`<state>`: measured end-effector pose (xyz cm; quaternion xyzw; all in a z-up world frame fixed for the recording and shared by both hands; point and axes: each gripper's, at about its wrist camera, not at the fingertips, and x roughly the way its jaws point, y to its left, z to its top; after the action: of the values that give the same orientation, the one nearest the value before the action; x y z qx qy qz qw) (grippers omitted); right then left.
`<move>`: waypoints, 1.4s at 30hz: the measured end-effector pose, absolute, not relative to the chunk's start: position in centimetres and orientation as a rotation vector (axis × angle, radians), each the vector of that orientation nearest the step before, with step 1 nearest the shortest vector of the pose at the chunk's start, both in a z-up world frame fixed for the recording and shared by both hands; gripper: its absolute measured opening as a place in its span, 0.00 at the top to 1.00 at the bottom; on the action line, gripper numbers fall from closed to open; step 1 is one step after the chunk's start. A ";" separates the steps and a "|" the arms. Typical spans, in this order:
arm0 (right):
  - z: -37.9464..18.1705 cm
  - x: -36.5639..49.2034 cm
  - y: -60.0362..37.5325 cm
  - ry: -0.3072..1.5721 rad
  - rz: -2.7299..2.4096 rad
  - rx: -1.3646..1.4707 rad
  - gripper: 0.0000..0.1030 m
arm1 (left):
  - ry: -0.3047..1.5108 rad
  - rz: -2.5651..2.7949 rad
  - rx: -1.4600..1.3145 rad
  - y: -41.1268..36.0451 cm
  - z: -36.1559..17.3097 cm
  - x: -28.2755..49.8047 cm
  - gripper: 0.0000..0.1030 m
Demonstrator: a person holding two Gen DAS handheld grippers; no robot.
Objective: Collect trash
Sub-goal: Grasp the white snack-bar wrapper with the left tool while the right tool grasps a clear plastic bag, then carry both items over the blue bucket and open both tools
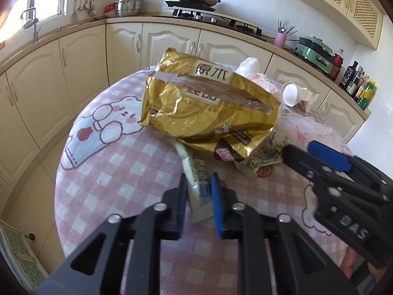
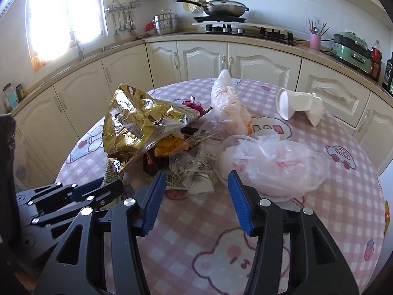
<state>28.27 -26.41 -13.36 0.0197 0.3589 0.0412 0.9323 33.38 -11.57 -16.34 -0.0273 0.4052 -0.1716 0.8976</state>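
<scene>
A cream wrapper (image 1: 197,184) is pinched by the nearly closed left gripper (image 1: 198,198) beneath the gold foil bag (image 1: 208,100); the right gripper (image 2: 194,201) is held wide apart, empty, above the tabletop (image 2: 343,196).

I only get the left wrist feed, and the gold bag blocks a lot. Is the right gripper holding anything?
Observer: No. The right gripper is open and empty, above the table.
Operator: What is hidden behind the gold bag?
Observer: An orange wrapper lies tucked under the gold bag, among dark wrappers.
</scene>
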 end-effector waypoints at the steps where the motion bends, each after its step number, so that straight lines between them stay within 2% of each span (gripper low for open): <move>1: -13.5 28.5 -26.2 0.742 0.089 0.038 0.51 | 0.837 -0.359 -0.065 -11.5 -16.3 33.2 0.88; 4: -14.1 29.5 -25.8 0.785 0.100 0.040 0.51 | 0.827 -0.363 -0.081 -10.7 -16.3 32.6 0.90; 5: -14.2 29.7 -25.8 0.794 0.104 0.044 0.53 | 0.824 -0.368 -0.087 -10.5 -16.3 32.4 0.91; 6: -14.3 29.9 -25.8 0.802 0.103 0.046 0.63 | 0.824 -0.374 -0.095 -10.2 -16.3 32.1 0.91; 8: -14.5 29.9 -25.9 0.814 0.102 0.049 0.63 | 0.823 -0.389 -0.108 -9.6 -16.3 31.6 0.92; 10: -14.3 29.5 -25.9 0.810 0.104 0.046 0.68 | 0.816 -0.393 -0.117 -9.0 -16.2 31.0 0.93; 17: -12.9 26.0 -25.7 0.755 0.115 0.068 0.68 | 0.782 -0.400 -0.175 -6.4 -15.4 28.3 0.93; 23: -9.5 21.3 -24.2 0.636 0.122 0.071 0.68 | 0.728 -0.413 -0.213 -4.1 -13.9 25.6 0.93; 30: -6.9 17.9 -19.7 0.572 0.233 0.046 0.68 | 0.677 -0.367 -0.247 0.6 -12.9 22.7 0.93; 42: -12.8 19.5 -2.4 0.717 0.572 -0.072 0.68 | 0.747 -0.100 -0.316 13.5 -17.8 20.8 0.93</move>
<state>19.54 -2.40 -12.83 -0.0347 0.3460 0.2759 0.8961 20.83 13.49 -17.83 -0.1538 0.3631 -0.0486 0.9177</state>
